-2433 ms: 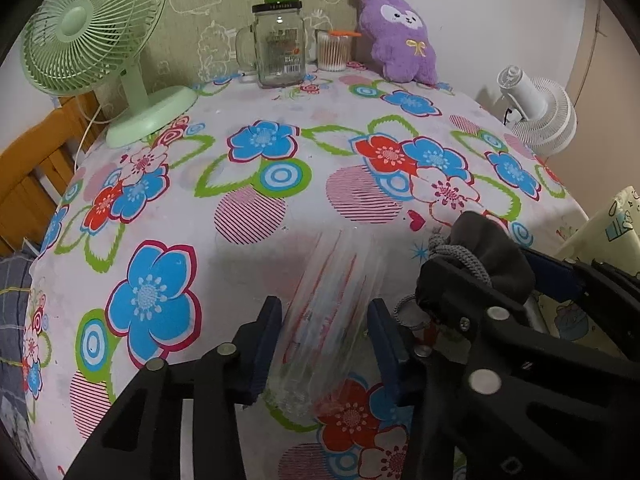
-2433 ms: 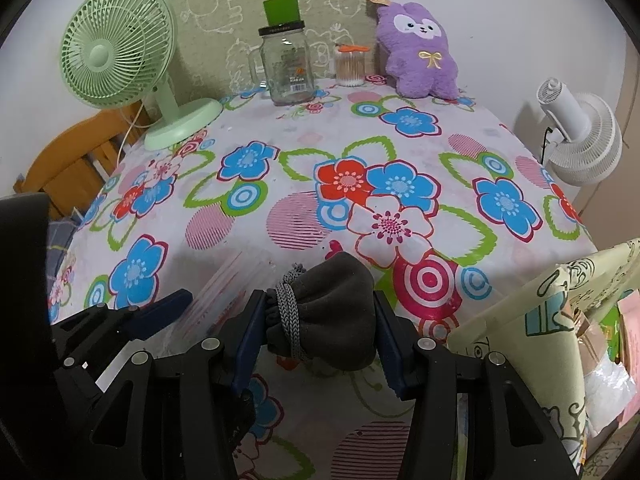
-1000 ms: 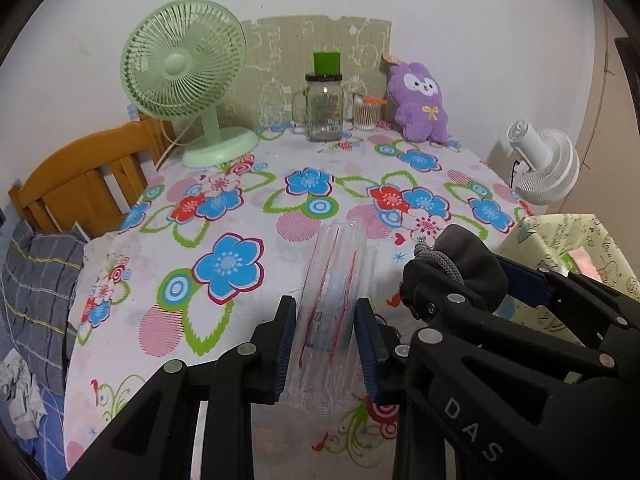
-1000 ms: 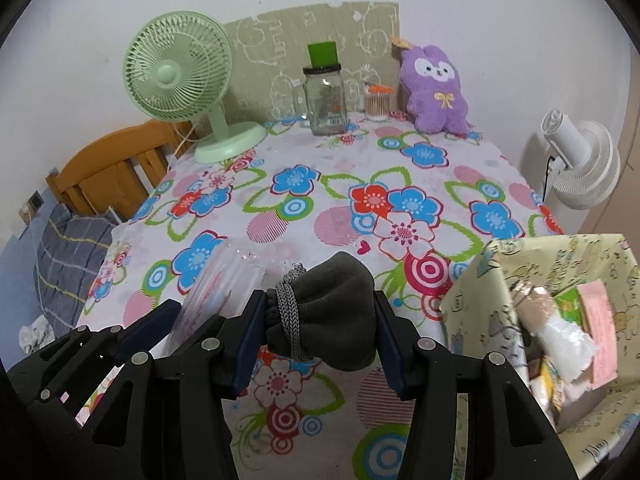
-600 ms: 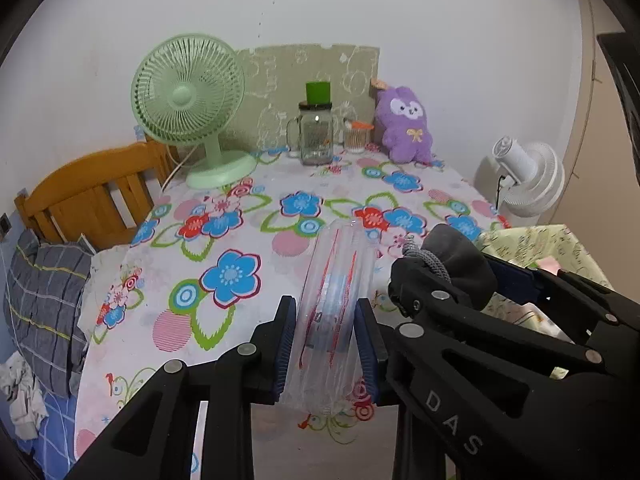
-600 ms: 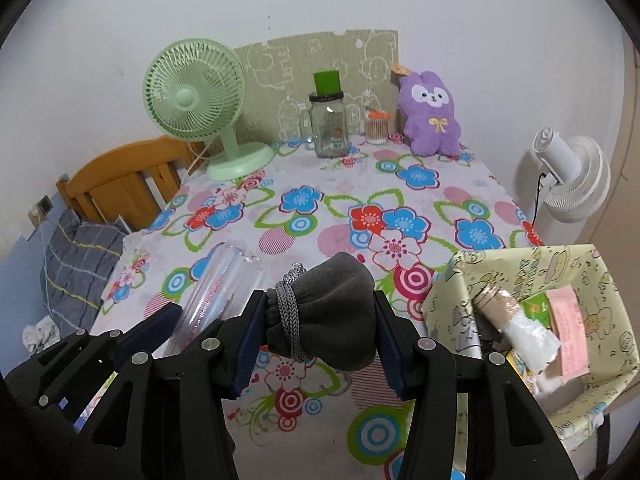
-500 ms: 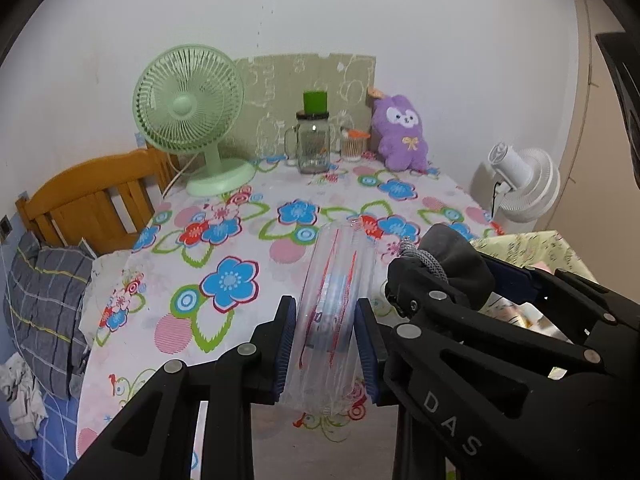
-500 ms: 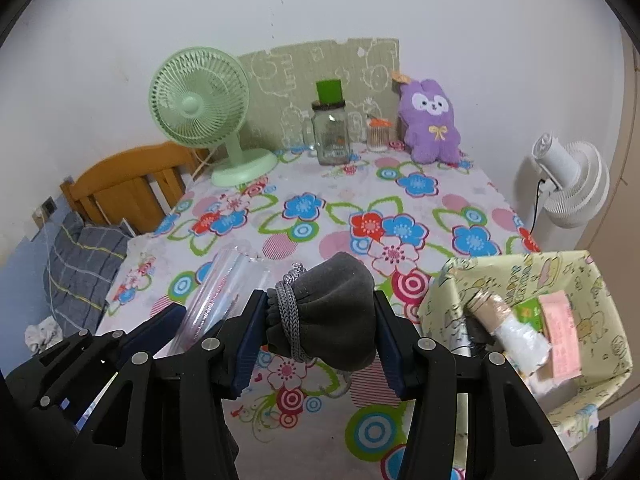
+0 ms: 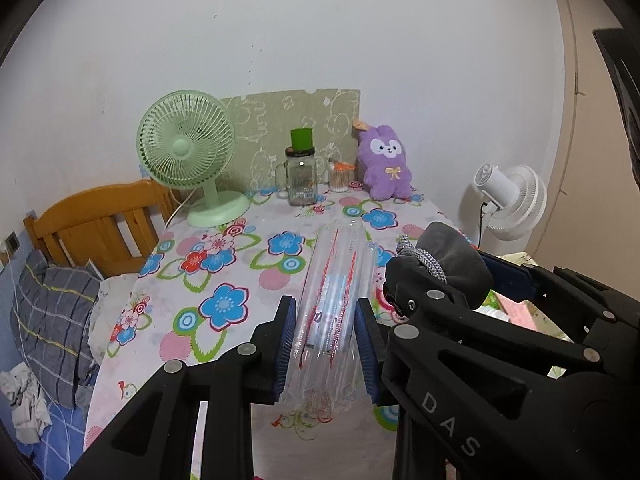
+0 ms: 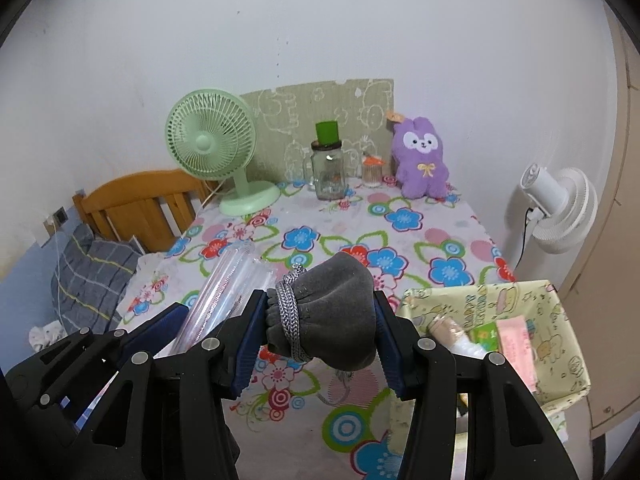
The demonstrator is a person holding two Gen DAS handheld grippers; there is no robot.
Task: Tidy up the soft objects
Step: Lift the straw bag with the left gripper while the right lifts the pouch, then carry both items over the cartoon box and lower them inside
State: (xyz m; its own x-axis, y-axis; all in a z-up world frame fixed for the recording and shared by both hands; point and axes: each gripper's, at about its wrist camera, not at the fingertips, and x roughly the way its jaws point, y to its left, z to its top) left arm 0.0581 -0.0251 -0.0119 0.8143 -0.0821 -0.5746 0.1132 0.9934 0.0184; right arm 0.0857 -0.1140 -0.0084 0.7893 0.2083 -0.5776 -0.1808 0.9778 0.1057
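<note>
Your left claw (image 9: 325, 354) is clamping a clear, crinkled plastic bag with red stripes (image 9: 334, 300), its blue pads (image 9: 285, 350) pressing in from both sides, and you are holding it in the air above the near edge of the flower-patterned tabletop (image 9: 240, 264). Your right claw (image 10: 320, 326) is squeezing a grey fleece drawstring pouch (image 10: 332, 316) whose grey cord (image 10: 290, 316) is wrapping its gathered neck; you are holding it above the tabletop, just left of the pale yellow printed fabric basket (image 10: 560, 308), which is holding packets. The two claws are sitting side by side, nearly touching. At the far edge are standing a mint-green desk fan (image 10: 216, 152), a glass mug jar with a green lid (image 10: 328, 168) and a purple plush bunny (image 10: 420, 160).
</note>
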